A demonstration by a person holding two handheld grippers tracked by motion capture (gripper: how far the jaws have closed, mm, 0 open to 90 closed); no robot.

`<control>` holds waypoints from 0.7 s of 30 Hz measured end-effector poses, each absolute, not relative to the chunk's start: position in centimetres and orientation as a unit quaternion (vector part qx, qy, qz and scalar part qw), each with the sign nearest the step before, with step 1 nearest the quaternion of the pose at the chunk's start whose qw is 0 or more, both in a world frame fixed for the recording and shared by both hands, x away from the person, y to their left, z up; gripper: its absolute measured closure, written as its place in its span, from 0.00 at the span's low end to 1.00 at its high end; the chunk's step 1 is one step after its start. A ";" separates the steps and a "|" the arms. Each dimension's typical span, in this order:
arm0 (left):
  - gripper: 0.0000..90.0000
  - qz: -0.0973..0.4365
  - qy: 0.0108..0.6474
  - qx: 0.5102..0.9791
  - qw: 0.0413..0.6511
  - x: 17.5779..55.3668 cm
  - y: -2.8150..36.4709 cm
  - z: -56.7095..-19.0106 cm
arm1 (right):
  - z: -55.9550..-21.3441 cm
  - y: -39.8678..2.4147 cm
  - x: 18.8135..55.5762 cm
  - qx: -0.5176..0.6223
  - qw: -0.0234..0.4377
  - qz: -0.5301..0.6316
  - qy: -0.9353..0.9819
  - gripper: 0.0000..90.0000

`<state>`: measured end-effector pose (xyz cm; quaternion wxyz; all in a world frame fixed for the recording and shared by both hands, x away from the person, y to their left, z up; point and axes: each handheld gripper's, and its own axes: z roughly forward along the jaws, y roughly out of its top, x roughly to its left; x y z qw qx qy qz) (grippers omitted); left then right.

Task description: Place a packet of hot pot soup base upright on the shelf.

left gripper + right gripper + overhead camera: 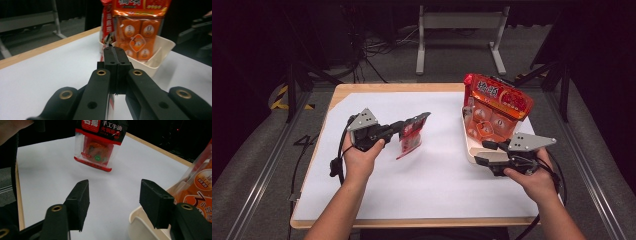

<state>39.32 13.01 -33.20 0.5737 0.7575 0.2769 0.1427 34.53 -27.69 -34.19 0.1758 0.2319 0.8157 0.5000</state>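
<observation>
The small red sachet [411,135] hangs above the tabletop's [377,195] left half, pinched at its top edge by the left gripper's [404,127] fully closed jaws. The right gripper [484,152], jaws half-open and empty, sits near the right edge beside the white tray [469,150] holding an orange packet [494,107]

A wooden table [362,89] is carrying a white sheet [432,170] that is covering nearly all of its top. A cream tray [473,150] is sitting on the sheet just ahead of the right gripper [484,153], holding an orange snack bag [494,112] that is standing upright inside.
</observation>
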 end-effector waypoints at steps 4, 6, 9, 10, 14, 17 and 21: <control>1.00 0.139 0.247 0.763 0.580 38.3 12.2 -32.2 | -33.8 -27.2 35.1 0.226 0.176 0.505 0.814 0.52; 1.00 0.133 0.231 0.767 0.584 37.7 11.6 -31.6 | -33.6 -26.9 35.4 0.225 0.179 0.510 0.811 0.53; 1.00 0.123 0.213 0.768 0.591 37.1 10.9 -31.1 | -33.2 -26.4 36.0 0.220 0.181 0.519 0.806 0.54; 1.00 0.120 0.209 0.769 0.592 37.0 10.7 -31.0 | -33.1 -26.1 36.2 0.217 0.182 0.521 0.806 0.54; 1.00 0.111 0.190 0.774 0.594 36.4 9.9 -30.6 | -32.6 -25.2 36.9 0.204 0.190 0.521 0.807 0.55; 1.00 0.098 0.178 0.775 0.598 36.1 9.3 -30.6 | -32.4 -24.6 37.4 0.193 0.185 0.525 0.808 0.56; 1.00 0.092 0.165 0.778 0.599 35.8 8.8 -30.5 | -32.4 -24.0 37.8 0.177 0.166 0.531 0.812 0.62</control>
